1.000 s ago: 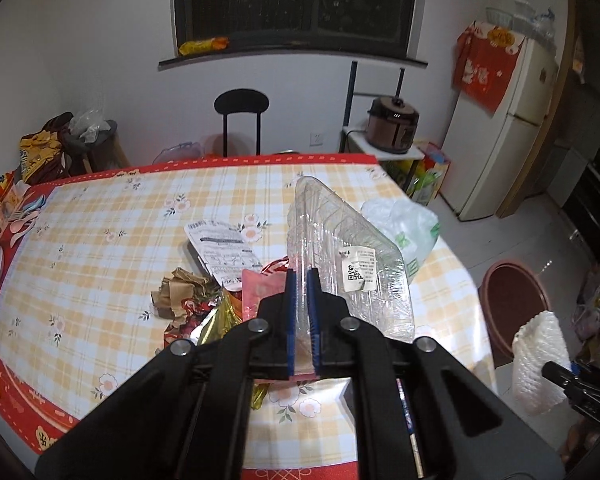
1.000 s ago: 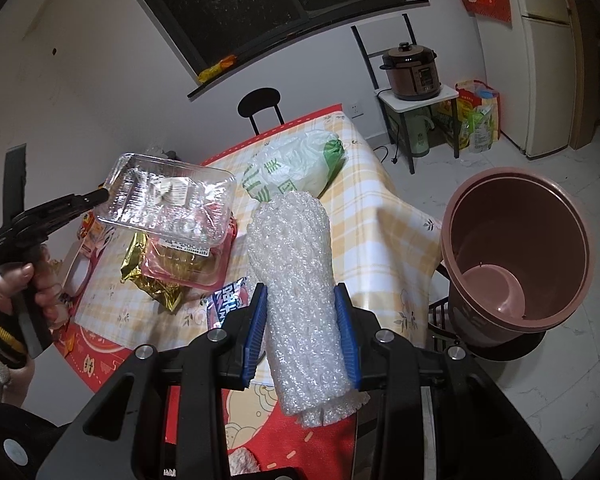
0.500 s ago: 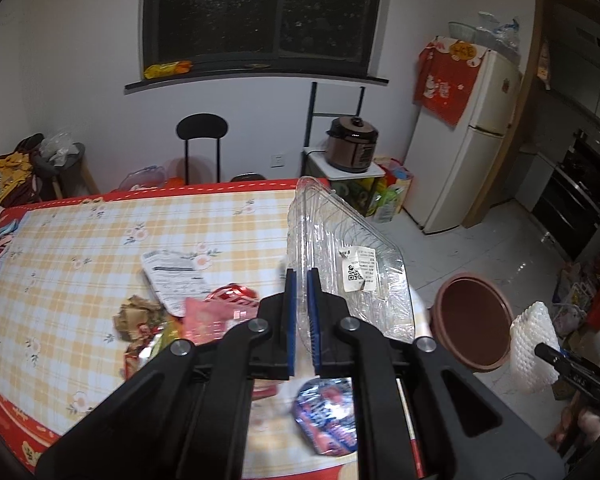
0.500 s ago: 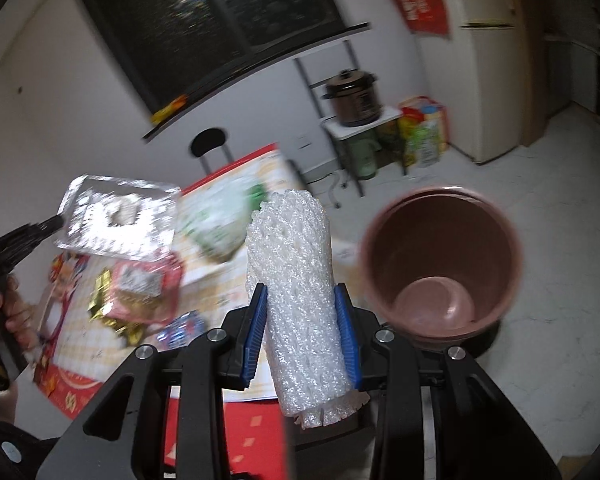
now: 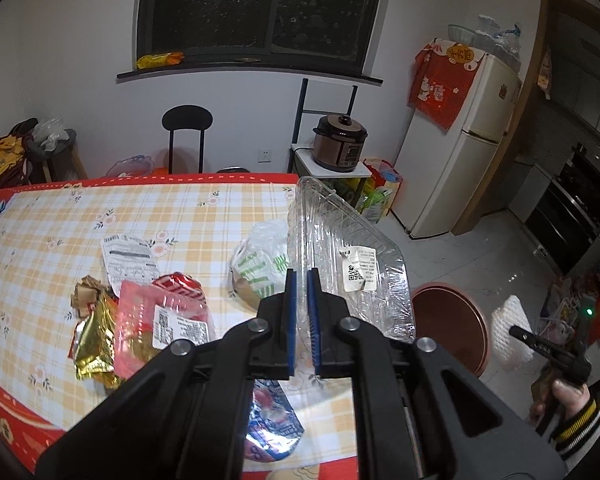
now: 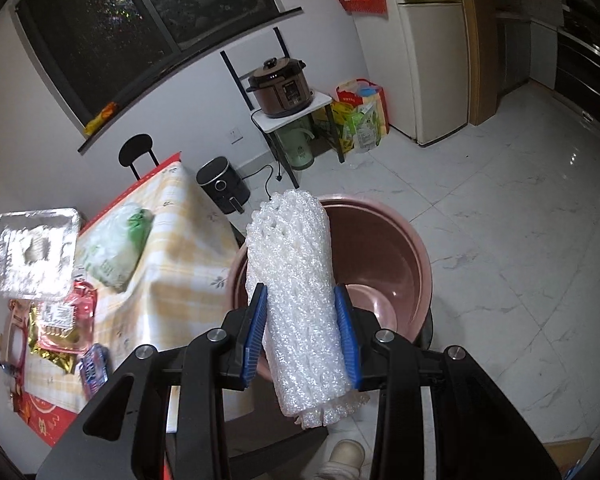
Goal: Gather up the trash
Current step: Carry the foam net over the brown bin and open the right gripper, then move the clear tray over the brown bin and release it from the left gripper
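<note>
My left gripper (image 5: 299,280) is shut on the rim of a clear plastic tray (image 5: 352,264) with a white label, held in the air past the table's right side. In the right wrist view that tray (image 6: 32,252) hangs at the far left. My right gripper (image 6: 300,308) is shut on a white foam net sleeve (image 6: 296,296), held over the near rim of the brown bin (image 6: 384,264) on the floor. In the left wrist view the sleeve (image 5: 510,332) shows to the right of the bin (image 5: 452,320). Wrappers (image 5: 140,320) and a white bag (image 5: 260,264) lie on the table (image 5: 60,216).
A chair (image 5: 187,136) stands behind the table. A shelf with a cooker (image 5: 340,144), a black appliance (image 6: 222,190) on the floor and a fridge (image 5: 460,152) line the wall. White tiled floor (image 6: 500,220) lies beyond the bin.
Both grippers have swung right toward the bin. The foam sleeve went from above the table's corner to over the bin's rim. The clear tray moved off toward the table's right side.
</note>
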{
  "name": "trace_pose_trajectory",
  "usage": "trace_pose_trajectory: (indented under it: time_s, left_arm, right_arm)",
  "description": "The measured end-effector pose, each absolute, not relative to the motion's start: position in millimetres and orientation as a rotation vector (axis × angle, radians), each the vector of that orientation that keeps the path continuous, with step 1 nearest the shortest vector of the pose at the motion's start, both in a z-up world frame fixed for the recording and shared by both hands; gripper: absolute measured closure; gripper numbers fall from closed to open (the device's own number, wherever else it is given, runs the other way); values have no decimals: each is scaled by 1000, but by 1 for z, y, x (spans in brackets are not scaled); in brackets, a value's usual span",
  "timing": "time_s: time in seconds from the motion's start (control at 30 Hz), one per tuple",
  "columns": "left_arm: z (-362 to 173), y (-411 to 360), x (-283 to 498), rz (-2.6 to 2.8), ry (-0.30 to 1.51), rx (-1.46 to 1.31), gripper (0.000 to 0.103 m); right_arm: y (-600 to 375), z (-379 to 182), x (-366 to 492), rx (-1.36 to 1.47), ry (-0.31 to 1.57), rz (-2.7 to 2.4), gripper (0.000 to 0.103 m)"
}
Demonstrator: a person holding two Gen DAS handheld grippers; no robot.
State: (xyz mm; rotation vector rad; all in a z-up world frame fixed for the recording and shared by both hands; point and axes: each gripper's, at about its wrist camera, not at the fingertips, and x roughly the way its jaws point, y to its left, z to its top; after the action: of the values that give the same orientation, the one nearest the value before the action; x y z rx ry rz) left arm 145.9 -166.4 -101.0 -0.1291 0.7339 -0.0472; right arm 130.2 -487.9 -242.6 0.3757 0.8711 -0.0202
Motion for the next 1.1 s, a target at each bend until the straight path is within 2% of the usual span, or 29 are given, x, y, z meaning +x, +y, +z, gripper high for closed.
trace_pose_trajectory:
  time_s: [0.17, 0.3, 0.43, 0.57, 0.77, 1.1]
  left_arm:
    - [-101, -175, 145, -15, 743, -121, 94]
    - [-98, -182, 148, 1, 744, -113, 94]
    - [-95, -191, 150, 4, 747, -92, 94]
    - [-98, -197, 153, -11, 752, -82, 94]
    - [-102, -215, 162, -58, 761, -66, 94]
    - [-123, -272, 189, -174, 810, -21, 93]
  right_arm:
    - [-490, -251, 159, 401, 887, -2, 69]
    - [-487, -258, 178, 396, 902, 16, 63]
    - [-488, -259, 187, 395, 899, 21, 46]
    - [-488, -250, 189, 388, 860, 30, 23]
    - [-496, -214, 168, 338, 769, 0, 5]
    - [-518, -147, 103, 251, 611, -83, 5]
